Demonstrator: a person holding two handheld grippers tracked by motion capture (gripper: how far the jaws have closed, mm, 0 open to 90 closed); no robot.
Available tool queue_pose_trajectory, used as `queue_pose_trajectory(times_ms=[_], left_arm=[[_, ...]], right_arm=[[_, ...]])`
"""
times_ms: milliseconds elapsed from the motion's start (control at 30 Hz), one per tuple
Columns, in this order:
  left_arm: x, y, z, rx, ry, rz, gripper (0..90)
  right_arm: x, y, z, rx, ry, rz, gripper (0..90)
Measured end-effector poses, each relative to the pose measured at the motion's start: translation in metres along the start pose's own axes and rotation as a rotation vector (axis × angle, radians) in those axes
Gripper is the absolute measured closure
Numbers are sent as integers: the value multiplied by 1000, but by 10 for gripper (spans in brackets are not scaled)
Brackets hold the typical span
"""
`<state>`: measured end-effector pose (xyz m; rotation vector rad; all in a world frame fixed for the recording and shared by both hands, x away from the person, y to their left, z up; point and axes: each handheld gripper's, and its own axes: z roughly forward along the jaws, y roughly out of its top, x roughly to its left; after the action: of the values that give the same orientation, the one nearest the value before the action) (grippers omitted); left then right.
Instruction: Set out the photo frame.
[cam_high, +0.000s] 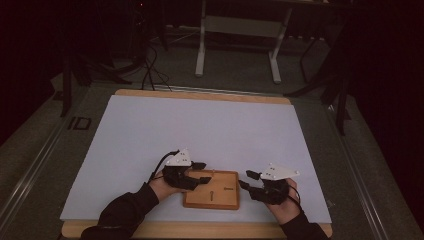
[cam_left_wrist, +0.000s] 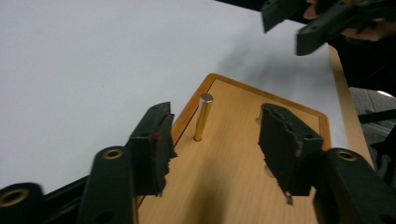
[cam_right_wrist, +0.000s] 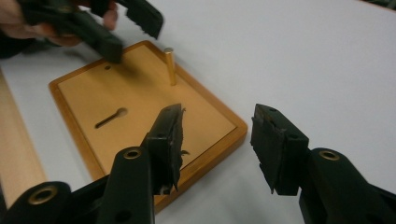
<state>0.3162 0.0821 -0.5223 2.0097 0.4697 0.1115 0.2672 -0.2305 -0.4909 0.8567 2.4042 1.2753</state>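
Over wooden board (cam_high: 211, 195), left tool (cam_high: 202, 172) half-open, brass pin (cam_left_wrist: 203, 116) upright

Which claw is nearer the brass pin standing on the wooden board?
Left. The left claw hangs over the board with the brass pin just beyond its open jaws. The right claw sits off the board's far edge, farther away.

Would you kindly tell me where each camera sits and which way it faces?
High view: above the person's side, looking forward and down on the white-covered table; forearms, left tool, right tool.
Left gripper view: along its own jaws at the upright brass pin.
Right gripper view: along its own jaws, over the board's edge.
Shared: the flat wooden board.
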Motion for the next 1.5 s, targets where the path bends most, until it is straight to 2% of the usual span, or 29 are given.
queue_pose_trajectory(times_ms=[133,467,533,633,767,800,900,933,1000,1033,1133,1233,1300,1333,1367,1433,1500], left_arm=[[1,1,4,4,-3,20,514],[4,8,20,26,-15,35,609],[5,8,22,28,-14,36,658],[5,9,25,27,-20,37,675],[5,10,28,25,-25,46,711],[4,10,28,25,-27,52,734],[3,9,29,22,-19,64,783],[5,9,29,23,-17,53,807],[5,9,29,20,-22,46,817],[5,9,29,25,-19,46,824],[5,10,29,34,-11,54,833],[6,11,29,38,-16,49,837],[7,11,29,39,-28,34,836],[8,11,29,39,-32,31,836],[9,12,29,46,-40,15,835],[10,12,29,48,-46,14,834],[14,13,29,57,-64,-13,833]], right_arm=[[5,-3,-1,5,7,-6,526],[13,-9,-4,15,27,-11,524],[15,-11,-3,28,33,-22,516],[17,-12,-3,34,40,-28,509],[21,-13,-4,34,41,-64,502],[22,-13,-5,37,46,-86,499],[25,-14,-5,41,37,-106,495],[27,-14,-5,48,37,-130,481],[28,-15,-5,54,33,-146,480],[31,-15,-5,57,24,-178,479],[35,-17,-6,62,7,-224,473],[42,-18,-8,68,-9,-301,468],[48,-19,-10,75,-17,-351,447],[48,-19,-10,75,-17,-351,447],[52,-19,-11,86,-25,-387,441],[57,-21,-13,93,-26,-413,440],[61,-22,-14,111,-45,-453,439]])
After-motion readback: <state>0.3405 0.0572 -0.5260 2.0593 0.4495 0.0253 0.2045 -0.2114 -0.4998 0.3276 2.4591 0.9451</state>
